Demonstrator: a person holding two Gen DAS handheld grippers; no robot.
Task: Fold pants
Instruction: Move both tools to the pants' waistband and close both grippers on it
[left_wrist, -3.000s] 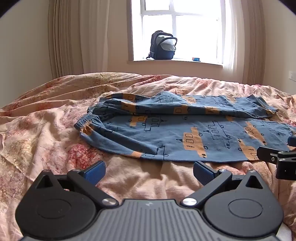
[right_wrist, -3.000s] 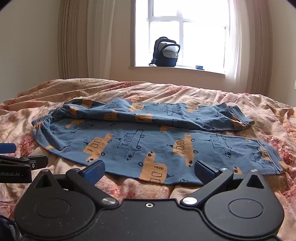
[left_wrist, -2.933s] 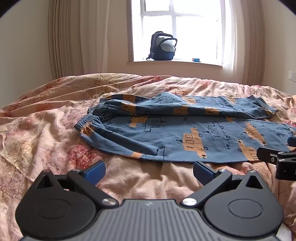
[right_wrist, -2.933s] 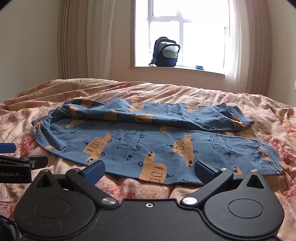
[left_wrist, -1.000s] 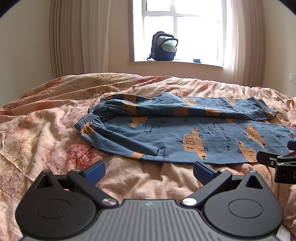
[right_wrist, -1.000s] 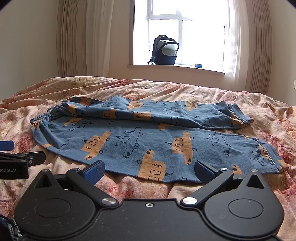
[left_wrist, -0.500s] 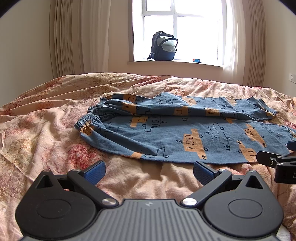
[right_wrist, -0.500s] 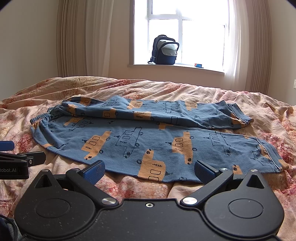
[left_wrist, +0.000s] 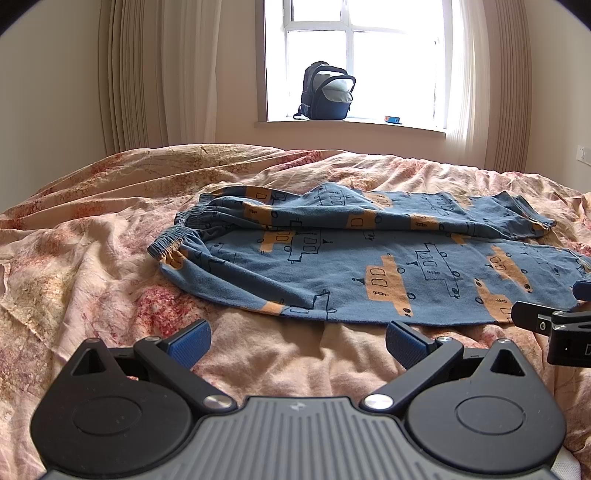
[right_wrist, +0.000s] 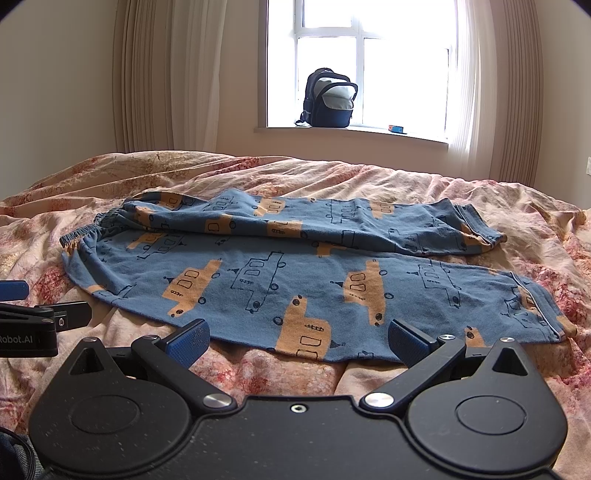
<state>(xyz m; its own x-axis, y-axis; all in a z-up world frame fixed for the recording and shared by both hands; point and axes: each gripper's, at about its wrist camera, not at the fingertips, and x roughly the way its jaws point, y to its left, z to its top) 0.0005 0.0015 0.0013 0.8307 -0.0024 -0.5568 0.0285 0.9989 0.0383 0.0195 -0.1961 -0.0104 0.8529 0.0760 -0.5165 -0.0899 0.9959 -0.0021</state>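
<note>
Blue pants (left_wrist: 369, 269) lay spread on floral bedding (left_wrist: 92, 236), waistband left. Left gripper (left_wrist: 297, 341) and right gripper (right_wrist: 297, 341) both had jaws wide apart, holding nothing, just short of the near hem.

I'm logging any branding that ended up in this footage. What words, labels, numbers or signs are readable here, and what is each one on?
"Robot.AI": white letters on the black body of the left claw, seen at the left edge of the right wrist view; the start is cut off.
"D": one white letter on the right claw, the rest out of frame.
Pants: bus drawings only, no words.
Backpack and small item on the sill: too small to read.
</note>
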